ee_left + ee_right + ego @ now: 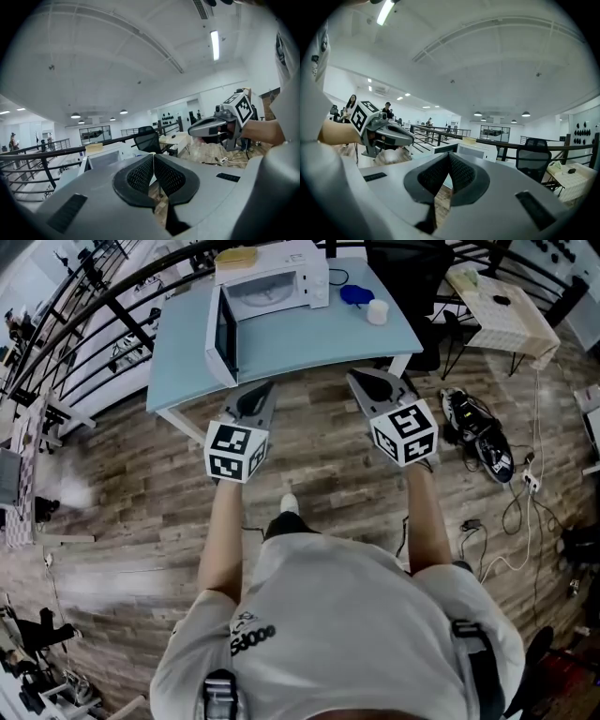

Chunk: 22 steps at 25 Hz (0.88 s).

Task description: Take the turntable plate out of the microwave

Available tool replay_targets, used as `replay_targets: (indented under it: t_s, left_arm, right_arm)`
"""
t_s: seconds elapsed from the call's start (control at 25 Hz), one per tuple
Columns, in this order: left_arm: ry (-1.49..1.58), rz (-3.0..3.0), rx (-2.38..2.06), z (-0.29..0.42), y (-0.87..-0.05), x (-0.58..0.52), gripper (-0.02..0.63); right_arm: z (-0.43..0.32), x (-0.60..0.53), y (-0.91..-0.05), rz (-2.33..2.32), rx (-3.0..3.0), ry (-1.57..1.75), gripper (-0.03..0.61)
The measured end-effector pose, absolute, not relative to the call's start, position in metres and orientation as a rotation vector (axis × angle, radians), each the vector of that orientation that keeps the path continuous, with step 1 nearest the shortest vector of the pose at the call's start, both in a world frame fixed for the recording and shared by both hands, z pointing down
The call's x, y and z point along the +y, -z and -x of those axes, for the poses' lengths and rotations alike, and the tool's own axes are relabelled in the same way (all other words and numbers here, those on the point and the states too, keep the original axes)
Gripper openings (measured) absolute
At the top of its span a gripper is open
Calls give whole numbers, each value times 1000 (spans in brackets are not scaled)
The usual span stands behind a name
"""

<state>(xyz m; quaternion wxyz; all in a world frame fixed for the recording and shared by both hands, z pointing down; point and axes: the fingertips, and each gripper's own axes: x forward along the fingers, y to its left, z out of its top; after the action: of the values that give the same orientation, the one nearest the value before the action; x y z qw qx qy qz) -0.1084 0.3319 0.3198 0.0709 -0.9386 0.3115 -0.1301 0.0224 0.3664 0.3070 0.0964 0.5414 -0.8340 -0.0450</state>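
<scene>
Person: white T-shirt, both bare forearms stretched forward, 1 gripper in each hand.
Left gripper: jaws fully closed, ribbed pads pressed flat together, nothing between them. Points roughly level toward the table's near edge.
Right gripper: same deal, jaws pinched together with nothing in them, side by side with the left one but well apart.
Floor: wood planks, with dark sneakers and loose cables off to the right.
Table: light blue top, just past the 2 gripper tips.
Microwave: white, at the table's far left, door swung wide open toward the person.
Turntable plate: honestly can't pick it out. The microwave's open inside just looks pale from the head view, and neither gripper is anywhere near it.
On top of the microwave: a flat yellowish thing.
Beside the microwave: a blue object and a small white cylinder, to its right.
Further back: black office chair behind the table, a small white side table to its right, black railings on the left.
</scene>
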Motion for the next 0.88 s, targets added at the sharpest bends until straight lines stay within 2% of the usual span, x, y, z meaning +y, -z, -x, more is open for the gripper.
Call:
replay_targets:
  t_s: [0.32, 0.88]
  left_arm:
    - [409, 2841, 923, 87, -340, 261, 18]
    - [347, 2875, 882, 53, -318, 20, 18]
  right_arm:
    - [-55, 308, -328, -1663, -2434, 69, 3]
    - [-90, 89, -296, -1743, -2480, -118, 3]
